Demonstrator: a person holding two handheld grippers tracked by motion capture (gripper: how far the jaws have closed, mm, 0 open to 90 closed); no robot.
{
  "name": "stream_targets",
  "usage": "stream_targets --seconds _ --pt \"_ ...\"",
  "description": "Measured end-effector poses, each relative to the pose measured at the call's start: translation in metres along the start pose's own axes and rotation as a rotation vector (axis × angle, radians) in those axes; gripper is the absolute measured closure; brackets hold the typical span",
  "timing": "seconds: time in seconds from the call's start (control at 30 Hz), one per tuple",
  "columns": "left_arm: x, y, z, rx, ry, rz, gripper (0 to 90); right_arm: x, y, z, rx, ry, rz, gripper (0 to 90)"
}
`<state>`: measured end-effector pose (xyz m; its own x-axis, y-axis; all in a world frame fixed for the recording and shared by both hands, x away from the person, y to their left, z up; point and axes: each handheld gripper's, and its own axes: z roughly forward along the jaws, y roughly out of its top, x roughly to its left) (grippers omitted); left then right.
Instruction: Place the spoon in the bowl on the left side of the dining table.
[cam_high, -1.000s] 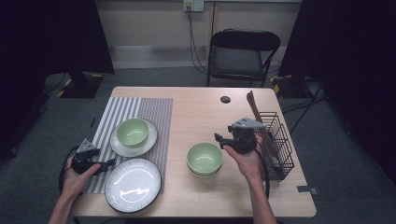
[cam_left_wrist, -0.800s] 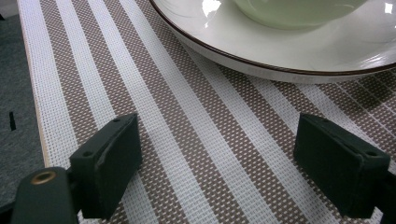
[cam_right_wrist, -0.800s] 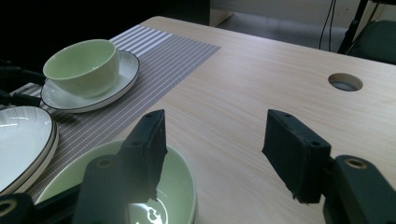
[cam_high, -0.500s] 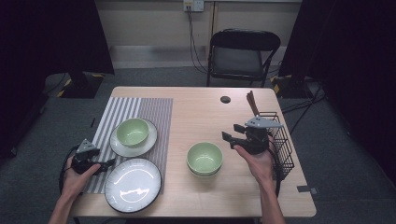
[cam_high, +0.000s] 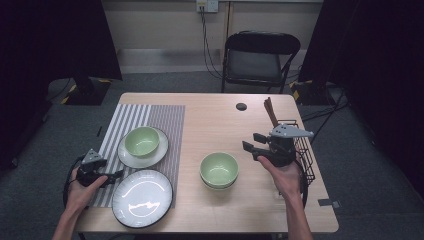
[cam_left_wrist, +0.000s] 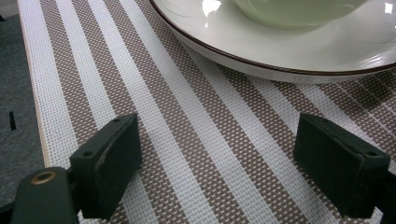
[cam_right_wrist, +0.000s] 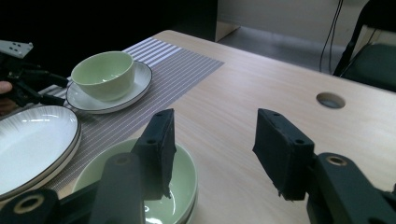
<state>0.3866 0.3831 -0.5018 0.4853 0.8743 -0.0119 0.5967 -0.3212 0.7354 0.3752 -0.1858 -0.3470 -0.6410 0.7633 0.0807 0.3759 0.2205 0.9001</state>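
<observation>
Now your table carries a striped mat at its left, and the green bowls sit stacked near the middle. Your right gripper hangs just beside them, jaws closing on nothing. Your left gripper rests open and empty over the mat.

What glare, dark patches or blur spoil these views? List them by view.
High view: bright ceiling-light glare on the large white plate; room edges fall into black. Left gripper view: sharp striped placemat, highlights on the small plate. Right gripper view: near green bowl shaded under the right gripper; background black.
</observation>
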Motion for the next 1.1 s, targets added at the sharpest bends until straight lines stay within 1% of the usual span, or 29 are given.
stream_targets --seconds 0.03,0.07,0.1,0.2,0.23,0.33,0.4,0.5,0.6,0.63,0.67,0.73,0.77,0.87,0.93,1.1 --pt "0.000 0.000 0.000 -0.001 0.001 -0.001 14.5 0.004 0.004 -0.002 -0.004 -0.005 -0.024 48.2" --pt "0.000 0.000 0.000 0.000 0.001 -0.001 14.5 0.006 0.007 -0.005 -0.006 -0.003 -0.034 48.9" --pt "0.000 0.000 0.000 0.000 0.001 -0.001 14.5 0.006 0.009 -0.007 -0.007 0.000 -0.034 49.0" --pt "0.000 0.000 0.000 -0.001 0.000 0.000 14.5 0.000 0.007 -0.011 0.004 -0.008 -0.026 49.8" --pt "0.000 0.000 0.000 0.000 0.000 0.000 14.5 -0.002 0.005 -0.014 0.007 -0.022 -0.025 50.2" --pt "0.000 0.000 0.000 -0.001 0.001 0.000 14.5 -0.009 0.001 -0.023 -0.001 -0.028 -0.009 52.2" --pt "0.000 0.000 0.000 0.000 0.000 0.000 14.5 -0.012 0.000 -0.027 -0.002 -0.034 -0.006 52.7" --pt "0.000 0.000 0.000 0.000 0.000 0.000 14.5 -0.017 -0.002 -0.033 0.007 -0.037 -0.007 54.2" --pt "0.000 0.000 0.000 -0.001 0.000 0.000 14.5 -0.022 -0.005 -0.037 0.007 -0.026 -0.004 56.4" --pt "0.000 0.000 0.000 0.000 0.000 0.000 14.5 -0.023 -0.006 -0.039 0.017 -0.027 -0.011 56.7" --pt "0.000 0.000 0.000 0.000 0.000 0.000 14.5 -0.024 -0.006 -0.041 0.022 -0.039 -0.015 57.0" --pt "0.000 0.000 0.000 -0.001 0.000 0.000 14.5 -0.027 -0.007 -0.044 0.021 -0.036 -0.009 57.6" --pt "0.000 0.000 0.000 0.000 0.000 0.000 14.5 -0.028 -0.008 -0.045 0.024 -0.045 -0.008 57.6" --pt "0.000 0.000 0.000 0.000 0.000 0.000 14.5 -0.035 -0.009 -0.050 0.026 -0.060 0.010 57.6" --pt "0.000 0.000 0.000 -0.001 0.000 0.000 14.5 -0.038 -0.008 -0.052 0.028 -0.071 0.014 57.6" --pt "0.000 0.000 0.000 0.000 0.000 0.000 14.5 -0.045 -0.012 -0.055 0.054 -0.086 0.028 57.4"
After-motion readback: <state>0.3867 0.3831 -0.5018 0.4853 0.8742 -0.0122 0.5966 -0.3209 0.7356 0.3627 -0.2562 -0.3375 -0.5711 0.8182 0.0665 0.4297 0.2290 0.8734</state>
